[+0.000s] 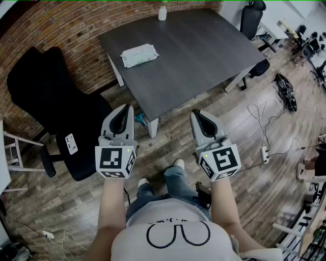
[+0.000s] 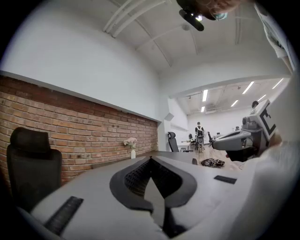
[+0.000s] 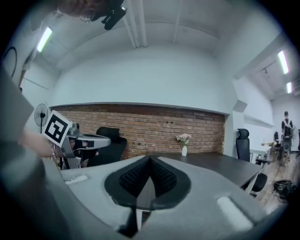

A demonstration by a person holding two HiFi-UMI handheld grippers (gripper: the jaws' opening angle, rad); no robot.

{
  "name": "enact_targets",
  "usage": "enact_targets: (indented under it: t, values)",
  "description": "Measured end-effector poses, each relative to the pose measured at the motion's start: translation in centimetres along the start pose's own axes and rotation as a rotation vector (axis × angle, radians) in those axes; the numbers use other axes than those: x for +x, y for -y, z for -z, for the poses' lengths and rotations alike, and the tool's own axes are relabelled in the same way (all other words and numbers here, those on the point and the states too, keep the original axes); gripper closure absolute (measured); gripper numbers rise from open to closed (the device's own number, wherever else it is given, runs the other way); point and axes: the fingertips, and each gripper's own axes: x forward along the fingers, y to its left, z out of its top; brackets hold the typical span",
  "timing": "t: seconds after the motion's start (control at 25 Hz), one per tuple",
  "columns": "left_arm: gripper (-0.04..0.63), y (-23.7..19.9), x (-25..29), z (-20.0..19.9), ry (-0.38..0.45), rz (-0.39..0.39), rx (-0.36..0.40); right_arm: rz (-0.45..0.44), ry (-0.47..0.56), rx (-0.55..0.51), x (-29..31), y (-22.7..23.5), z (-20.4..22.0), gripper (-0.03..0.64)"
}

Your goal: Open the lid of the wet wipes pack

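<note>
Head view gave me both grippers held out level over the wooden floor [image 1: 173, 145], short of the table's near corner. My left gripper [image 1: 123, 109] had its jaws pressed together with nothing between them. The left gripper view showed the two dark pads meeting at a point, with only the room beyond. My right gripper [image 1: 199, 114] was likewise closed tight and empty, its pads touching at the tips in the right gripper view. The two sat side by side with a clear gap between them.

The wet wipes pack [image 1: 139, 55] lay flat on the dark grey table [image 1: 204, 56], toward the table's left edge in the head view. It was well apart from both grippers and touched by neither. It looked flat on top, but it was too small for me to read finer detail.

A small white vase [image 1: 162, 12] stood at the table's far edge by the brick wall [image 1: 61, 25]. A black office chair [image 1: 46, 97] stood left of the table, near my left gripper. A power strip [image 1: 264, 153] with its cables lay on the floor to the right.
</note>
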Motion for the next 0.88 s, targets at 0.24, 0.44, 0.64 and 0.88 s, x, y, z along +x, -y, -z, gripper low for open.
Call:
enact_targets:
  t: [0.24, 0.44, 0.64, 0.88]
  values:
    - [0.597, 2.8, 4.5, -0.4, 0.007, -0.047, 0.0, -0.063, 0.007, -0.01, 0.9, 4.9, 0.5, 0.617]
    - [0.597, 5.0, 7.4, -1.5, 0.038, -0.129, 0.009, -0.151, 0.036, -0.017, 1.0, 8.8, 0.2, 0.617]
    - [0.597, 6.0, 9.1, -1.1, 0.025, -0.199, 0.005, -0.223, 0.051, 0.01, 1.9, 12.3, 0.5, 0.617]
    - [0.597, 4.6, 11.5, -1.0, 0.006, -0.258, 0.015, -0.294, 0.061, -0.003, 5.0, 13.9, 0.5, 0.617]
